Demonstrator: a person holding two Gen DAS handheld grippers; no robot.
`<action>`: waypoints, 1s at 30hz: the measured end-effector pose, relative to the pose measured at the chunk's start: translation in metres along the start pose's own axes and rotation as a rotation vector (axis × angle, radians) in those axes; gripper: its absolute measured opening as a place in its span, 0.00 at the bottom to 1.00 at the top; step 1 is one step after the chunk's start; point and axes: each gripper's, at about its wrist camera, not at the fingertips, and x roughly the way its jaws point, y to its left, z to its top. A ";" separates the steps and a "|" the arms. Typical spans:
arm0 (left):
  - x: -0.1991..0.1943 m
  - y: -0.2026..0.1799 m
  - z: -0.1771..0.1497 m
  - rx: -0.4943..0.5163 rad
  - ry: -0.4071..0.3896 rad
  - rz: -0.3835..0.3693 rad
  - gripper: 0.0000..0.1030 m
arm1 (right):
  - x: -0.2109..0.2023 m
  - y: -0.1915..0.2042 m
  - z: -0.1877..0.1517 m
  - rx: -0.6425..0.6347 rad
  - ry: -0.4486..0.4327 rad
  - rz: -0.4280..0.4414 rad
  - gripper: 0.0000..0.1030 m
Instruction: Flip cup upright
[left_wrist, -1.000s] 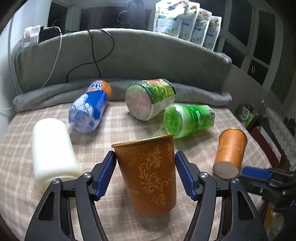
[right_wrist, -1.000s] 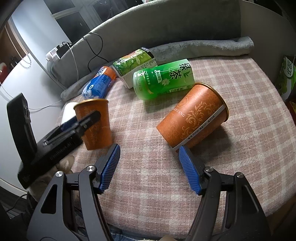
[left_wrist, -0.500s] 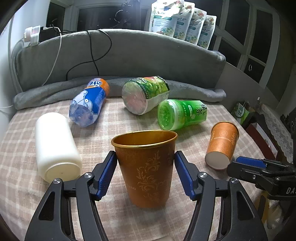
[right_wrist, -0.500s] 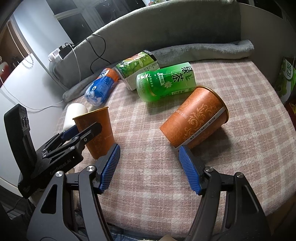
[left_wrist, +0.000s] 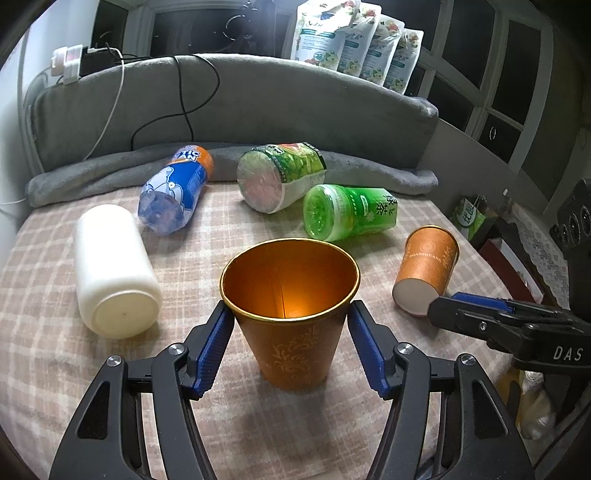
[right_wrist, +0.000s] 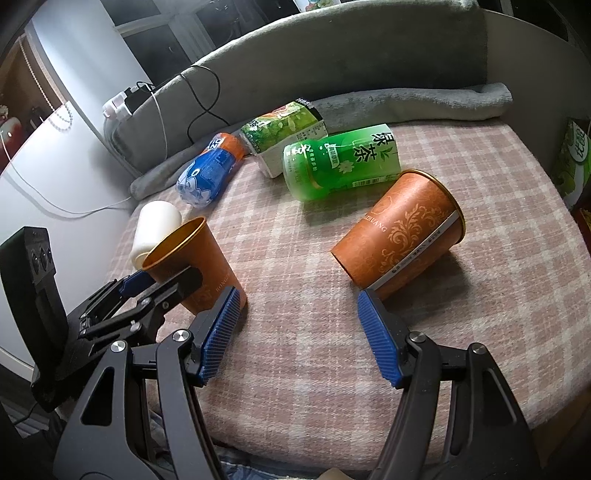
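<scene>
An orange paper cup (left_wrist: 291, 325) stands upright on the checked tablecloth, mouth up; it also shows in the right wrist view (right_wrist: 199, 266). My left gripper (left_wrist: 290, 347) is open, its blue pads on either side of the cup with small gaps. A second orange cup (right_wrist: 400, 245) lies on its side, base toward me; it shows in the left wrist view (left_wrist: 428, 267) too. My right gripper (right_wrist: 299, 336) is open and empty, its right pad (right_wrist: 376, 338) just in front of the lying cup's base.
A white cylinder (left_wrist: 110, 269), a blue bottle (left_wrist: 173, 195), a green-labelled container (left_wrist: 280, 177) and a green tea bottle (left_wrist: 351, 216) lie on the table. A grey rolled blanket (left_wrist: 110, 173) runs along the back. The table's right edge (right_wrist: 569, 266) is near the lying cup.
The left gripper has risen and tilted down, so I now look into the upright cup's mouth. The right gripper has edged closer to the lying cup.
</scene>
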 end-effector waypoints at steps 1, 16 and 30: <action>-0.001 0.000 -0.001 0.000 0.001 0.000 0.61 | 0.000 0.000 0.000 -0.001 0.000 0.001 0.67; -0.007 -0.004 -0.008 0.014 0.026 -0.014 0.62 | 0.003 0.006 -0.005 -0.011 -0.001 0.006 0.67; -0.016 0.000 -0.014 0.013 0.034 -0.023 0.71 | 0.001 0.015 -0.003 -0.041 -0.009 0.013 0.70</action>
